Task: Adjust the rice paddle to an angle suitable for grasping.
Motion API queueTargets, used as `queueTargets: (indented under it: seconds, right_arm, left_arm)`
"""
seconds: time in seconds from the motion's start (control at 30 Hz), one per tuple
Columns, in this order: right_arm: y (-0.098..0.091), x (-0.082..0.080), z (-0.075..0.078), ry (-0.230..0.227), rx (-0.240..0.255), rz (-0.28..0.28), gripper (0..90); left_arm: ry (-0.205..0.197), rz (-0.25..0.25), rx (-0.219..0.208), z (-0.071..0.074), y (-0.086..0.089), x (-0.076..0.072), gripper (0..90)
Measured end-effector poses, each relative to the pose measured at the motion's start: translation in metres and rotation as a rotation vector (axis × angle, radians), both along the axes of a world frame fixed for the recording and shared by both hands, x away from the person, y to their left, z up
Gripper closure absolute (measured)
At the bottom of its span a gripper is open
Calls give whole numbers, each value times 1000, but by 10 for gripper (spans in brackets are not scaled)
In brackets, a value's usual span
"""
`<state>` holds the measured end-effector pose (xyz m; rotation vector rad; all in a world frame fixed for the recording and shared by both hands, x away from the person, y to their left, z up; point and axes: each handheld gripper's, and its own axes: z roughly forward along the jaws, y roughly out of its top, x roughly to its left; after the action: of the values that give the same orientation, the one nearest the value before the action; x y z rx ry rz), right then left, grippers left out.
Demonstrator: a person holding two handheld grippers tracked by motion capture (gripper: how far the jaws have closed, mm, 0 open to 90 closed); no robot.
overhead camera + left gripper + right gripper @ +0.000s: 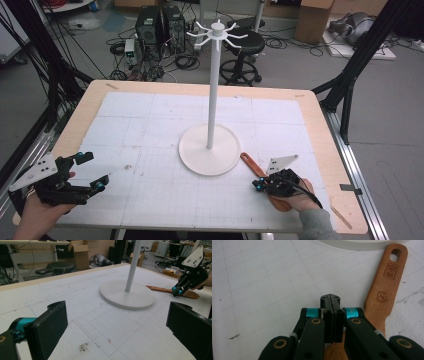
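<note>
Hand-held gripper beside spatula; stand near

A pale wooden desk carries a white gridded mat over nearly its whole top, leaving a bare wood border. The white stand sits on its round base at the middle of the mat. Just beside that base, toward the near right corner, a wooden spatula lies flat.

Spatula: wood, smooth, matt, w/ burnt-in marks. Stand base: white, smooth, matt, prob. plastic. Mat: white, gridded, slightly rough, stained. Table edge: pale wood. Right gripper: black matt plastic.
</note>
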<state>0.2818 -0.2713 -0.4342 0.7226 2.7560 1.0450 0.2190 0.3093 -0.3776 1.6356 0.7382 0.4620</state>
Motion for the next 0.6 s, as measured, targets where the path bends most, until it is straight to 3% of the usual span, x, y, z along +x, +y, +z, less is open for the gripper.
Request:
queueTargets:
  seconds: [0.6]
  right_arm:
    - [-35,-9,-2,26,33,-98,900]
  left_arm:
    - [2,-4,-2,-1,0,1,41]
